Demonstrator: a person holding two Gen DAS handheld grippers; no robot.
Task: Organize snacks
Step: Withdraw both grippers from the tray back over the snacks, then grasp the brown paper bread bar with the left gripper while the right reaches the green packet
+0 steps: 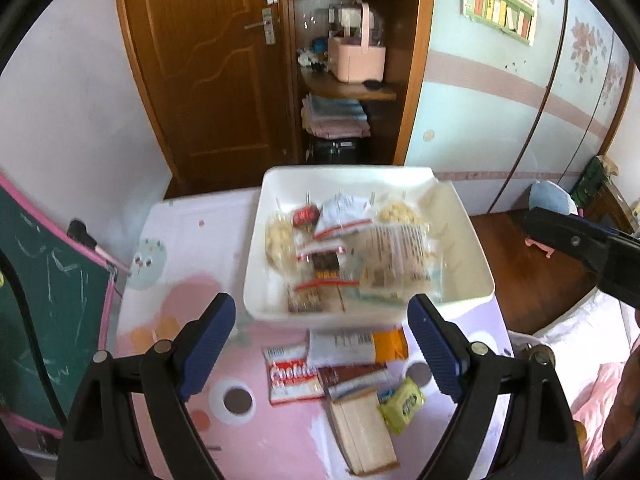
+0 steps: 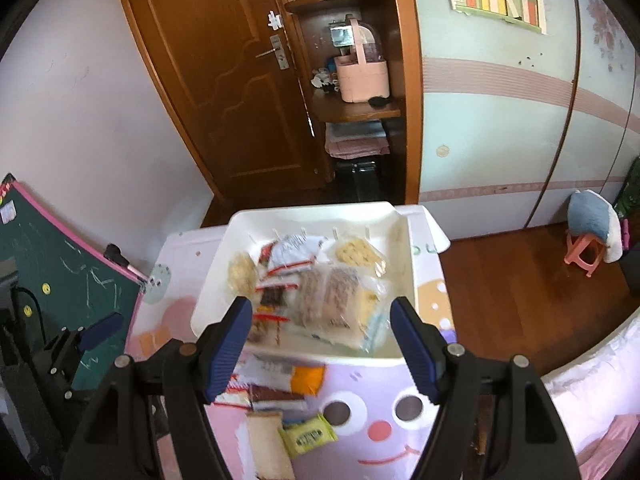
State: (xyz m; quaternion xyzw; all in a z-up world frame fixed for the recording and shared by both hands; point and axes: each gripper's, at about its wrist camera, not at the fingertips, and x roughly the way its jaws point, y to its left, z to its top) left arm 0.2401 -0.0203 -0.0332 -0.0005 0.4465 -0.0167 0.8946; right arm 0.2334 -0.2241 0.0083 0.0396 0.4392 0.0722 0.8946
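1. Nearest in the left wrist view, the left tongs (image 1: 322,350) spread wide at the bottom of the frame, blue pads parted and nothing between them.
2. The right tongs (image 2: 322,346) are just as wide apart at the bottom of their own view, gripping nothing.
3. Low centre of the left view, loose snacks lie on the pink cartoon-print table (image 1: 168,360): a wrapped sandwich bread (image 1: 362,430), a yellow-green candy packet (image 1: 402,404) touching its right side, and a red cookie packet (image 1: 294,376) to the left.
4. Just above them, a brown packet (image 1: 352,376), a white packet (image 1: 340,346) and an orange packet (image 1: 390,344) sit close together.
5. Mid-frame, the white bin (image 1: 468,248) stands on the table, blurred, already holding a heap of clear-wrapped snacks (image 1: 344,248).
6. Left edge, a green chalkboard (image 1: 44,280) with a pink rim leans by the table.
7. Far back, upper centre, a brown door (image 1: 208,60) stands beside wooden shelves (image 1: 348,90) carrying a pink basket (image 1: 356,58).
8. Right side of the right view, a pink stool (image 2: 586,250) sits on the wood floor.
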